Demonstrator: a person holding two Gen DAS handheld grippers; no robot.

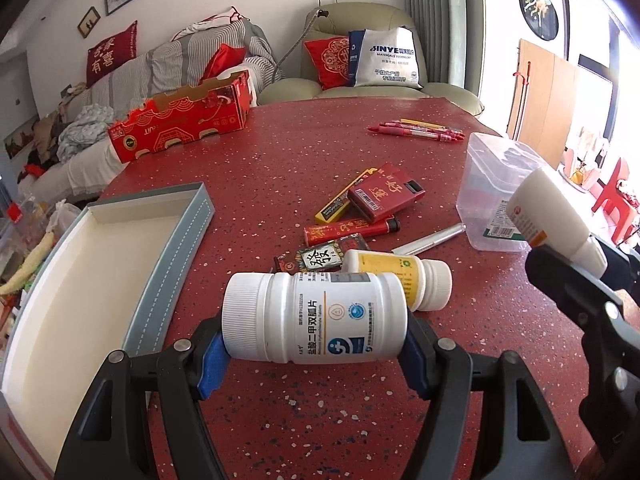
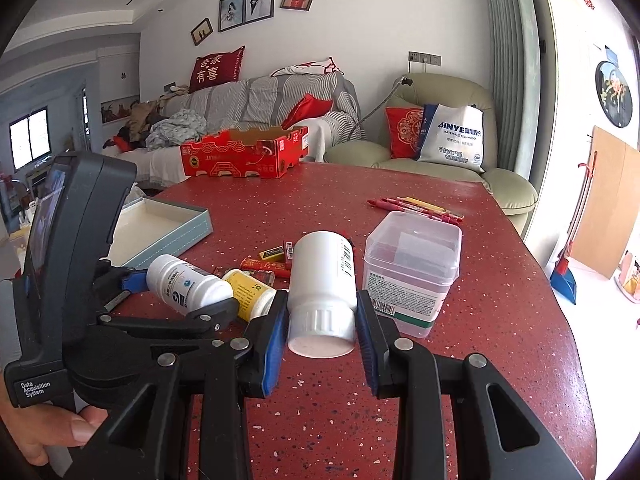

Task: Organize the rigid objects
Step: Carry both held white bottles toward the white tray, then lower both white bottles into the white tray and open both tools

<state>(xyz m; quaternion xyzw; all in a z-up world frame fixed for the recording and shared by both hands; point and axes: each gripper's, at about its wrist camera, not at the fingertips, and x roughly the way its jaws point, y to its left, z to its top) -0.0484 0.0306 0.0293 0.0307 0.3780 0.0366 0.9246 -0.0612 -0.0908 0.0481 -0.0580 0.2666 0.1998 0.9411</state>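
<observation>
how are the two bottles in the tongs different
The left tongs grip their white bottle sideways, across cap and base; the right tongs grip the plain white bottle at its cap, body pointing away.
The left bottle shows a blue-logo label with large printed characters; the right bottle shows mostly bare white with a barcode strip.
The left bottle's cap is finely ribbed; the right bottle's cap has a few broad ridges.
Both are white plastic, capped and held off the table.

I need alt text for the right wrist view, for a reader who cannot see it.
The right gripper grips a plain white plastic bottle by its cap end above a red speckled table. At left, the left gripper holds a white labelled pill bottle; a clear lidded plastic box stands at right.
</observation>
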